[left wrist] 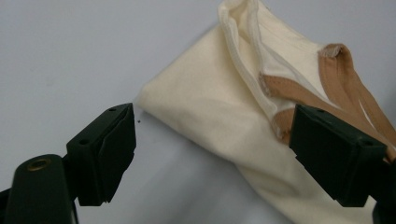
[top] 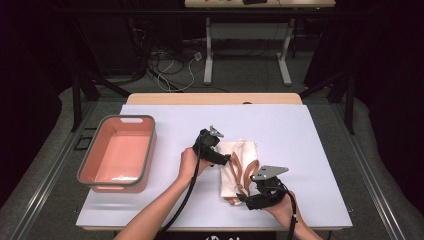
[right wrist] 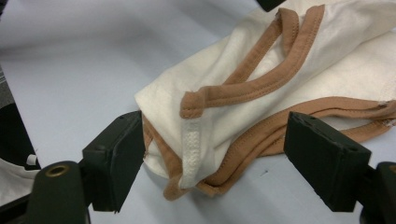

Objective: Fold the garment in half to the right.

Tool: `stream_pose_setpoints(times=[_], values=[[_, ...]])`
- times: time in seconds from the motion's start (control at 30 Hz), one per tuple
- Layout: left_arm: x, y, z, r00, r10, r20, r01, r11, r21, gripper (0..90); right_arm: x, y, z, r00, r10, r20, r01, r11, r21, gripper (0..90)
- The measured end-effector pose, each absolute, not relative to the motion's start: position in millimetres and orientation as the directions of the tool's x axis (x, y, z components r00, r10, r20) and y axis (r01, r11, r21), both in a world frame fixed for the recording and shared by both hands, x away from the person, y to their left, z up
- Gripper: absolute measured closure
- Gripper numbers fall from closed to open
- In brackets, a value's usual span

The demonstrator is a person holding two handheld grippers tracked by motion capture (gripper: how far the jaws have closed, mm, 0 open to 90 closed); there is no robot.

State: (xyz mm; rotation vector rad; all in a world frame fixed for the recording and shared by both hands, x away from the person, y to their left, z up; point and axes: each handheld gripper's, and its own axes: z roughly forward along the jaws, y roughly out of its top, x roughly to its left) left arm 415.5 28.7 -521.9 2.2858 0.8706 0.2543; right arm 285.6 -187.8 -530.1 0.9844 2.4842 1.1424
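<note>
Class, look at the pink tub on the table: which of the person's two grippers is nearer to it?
Left. The left gripper sits at the garment's left edge, with bare table between it and the tub. The right gripper is at the garment's near end, farther from the tub.

cream garment (left wrist: 219, 107) cut off by the left gripper view's right edge; far desk (top: 260, 4) cropped at top

One folded cream garment (top: 239, 170), one pink bin (top: 119, 152), two hand-held grippers, one table (top: 300, 135).
</note>
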Motion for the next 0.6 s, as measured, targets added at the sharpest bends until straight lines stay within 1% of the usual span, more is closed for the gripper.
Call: stream_pose_setpoints(times=[0.33, 0.47, 0.6], values=[[395, 50, -527, 0.754, 0.656, -0.045, 0.521, -0.555, 0.649, 8.4, 289, -186, -530, -0.746, 0.664, 0.055, 0.474, 0.470, 0.745, 21.0], [386, 58, -531, 0.753, 0.658, -0.001, 0.506, -0.578, 0.641, 7.1, 291, -187, -529, -0.738, 0.673, 0.058, 0.478, 0.460, 0.749, 20.6], [377, 67, -536, 0.751, 0.660, 0.001, 0.506, -0.577, 0.641, 5.8, 293, -187, -530, -0.736, 0.674, 0.058, 0.478, 0.457, 0.750, 20.0]])
